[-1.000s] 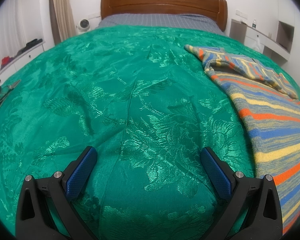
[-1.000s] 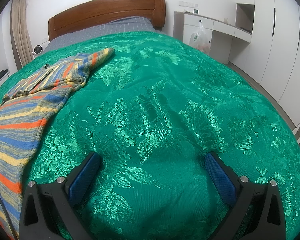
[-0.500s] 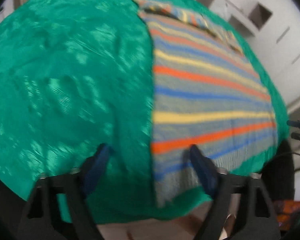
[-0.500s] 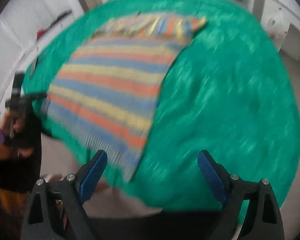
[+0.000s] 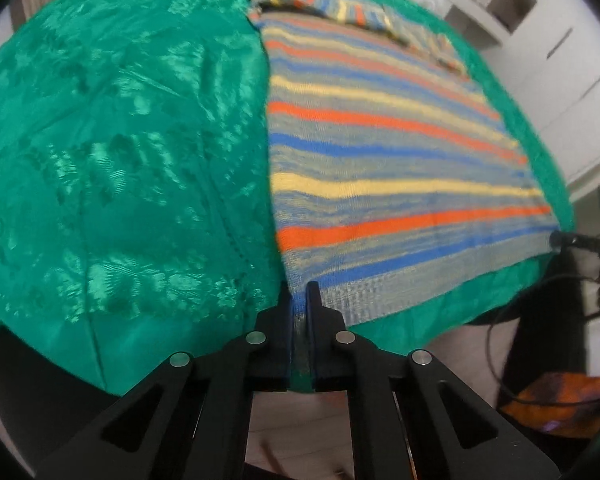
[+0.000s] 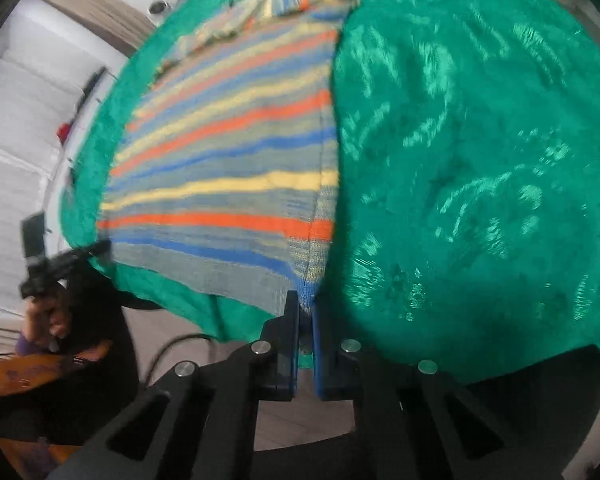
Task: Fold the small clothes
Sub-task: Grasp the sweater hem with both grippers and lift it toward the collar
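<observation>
Green patterned bedspread [image 5: 112, 152] across whole bed. Striped knit garment [image 5: 380, 168] flat on it, hem along near edge. Left gripper [image 5: 299, 300] clamped on near left hem corner. Right gripper [image 6: 306, 308] clamped on near right hem corner.

So the bed [image 5: 112, 152] is covered by a shiny green bedspread [image 6: 480, 168] with a woven floral pattern (pretty wrinkly in spots), hanging over the near edge. Lying flat on it is a striped knit sweater [image 5: 380, 168] in orange, yellow, blue and grey, its hem at the bed's near edge, sleeves bunched at the far end.
</observation>
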A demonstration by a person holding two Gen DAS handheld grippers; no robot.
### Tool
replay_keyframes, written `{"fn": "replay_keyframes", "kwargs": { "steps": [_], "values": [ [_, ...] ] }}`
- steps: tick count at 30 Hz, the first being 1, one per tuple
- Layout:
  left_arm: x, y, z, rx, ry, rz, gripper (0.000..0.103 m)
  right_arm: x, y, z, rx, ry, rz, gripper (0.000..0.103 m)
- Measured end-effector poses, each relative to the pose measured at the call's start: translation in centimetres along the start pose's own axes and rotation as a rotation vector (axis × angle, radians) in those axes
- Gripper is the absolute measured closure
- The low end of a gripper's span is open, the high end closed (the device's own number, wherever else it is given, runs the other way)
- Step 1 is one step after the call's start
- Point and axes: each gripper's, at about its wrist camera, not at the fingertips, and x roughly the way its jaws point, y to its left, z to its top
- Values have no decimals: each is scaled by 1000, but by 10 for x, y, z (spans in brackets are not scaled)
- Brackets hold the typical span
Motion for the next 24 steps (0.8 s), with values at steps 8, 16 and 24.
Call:
{"fn": "replay_keyframes", "kwargs": {
  "steps": [8, 16, 24],
  "values": [
    [-41, 21, 68, -120, -192, -171, 99, -43, 5, 63, 49, -261, 134, 98],
    [9, 50, 232, -275, -309, -175, 100, -14, -11, 221, 76, -448, 89, 98],
    [85, 53, 355, -273, -263, -52, 99, 33, -55, 340, 172, -429, 15, 98]
  ]
}}
